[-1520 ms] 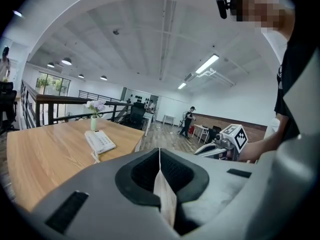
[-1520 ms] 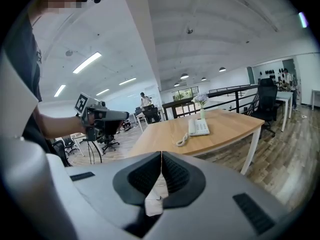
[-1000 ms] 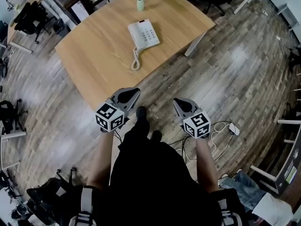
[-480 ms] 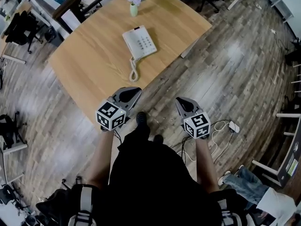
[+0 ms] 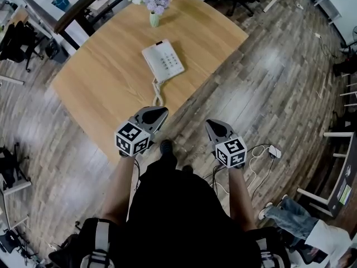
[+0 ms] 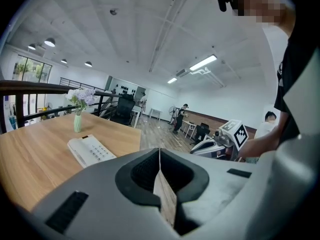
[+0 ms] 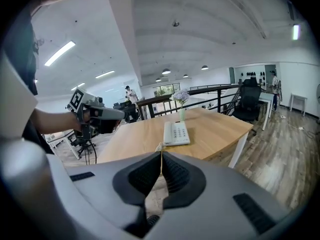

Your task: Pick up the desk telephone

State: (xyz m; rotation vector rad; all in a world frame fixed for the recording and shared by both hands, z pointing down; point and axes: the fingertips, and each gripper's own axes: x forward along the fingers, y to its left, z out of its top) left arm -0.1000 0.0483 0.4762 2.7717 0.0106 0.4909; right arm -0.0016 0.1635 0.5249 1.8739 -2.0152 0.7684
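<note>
Since a second ago, the desk telephone [image 5: 163, 62] has been brought lower and nearer in the head view, and both grippers are now being shown closer to the near edge of the wooden table [image 5: 100, 94]. In the head view, the white telephone is being seen lying flat near the middle of the table, its coiled cord [image 5: 158, 92] trailing toward the near edge. A small vase of pale purple flowers [image 5: 154, 10] is being shown standing beyond it at the far side. The left gripper [image 5: 162, 111] is being held just over the table's near edge, well apart from the telephone, while the right gripper [image 5: 209, 124] is being held over the plank floor [image 5: 279, 77] to the right of the table's near corner.

In the left gripper view, the jaws are being shown pressed together with nothing between them; the telephone is being seen on the table at the left, beyond the jaws, and the vase farther off.

In the right gripper view, the jaws are likewise being shown closed and empty, and the telephone is being seen straight ahead past their tips, still resting on the table untouched.
</note>
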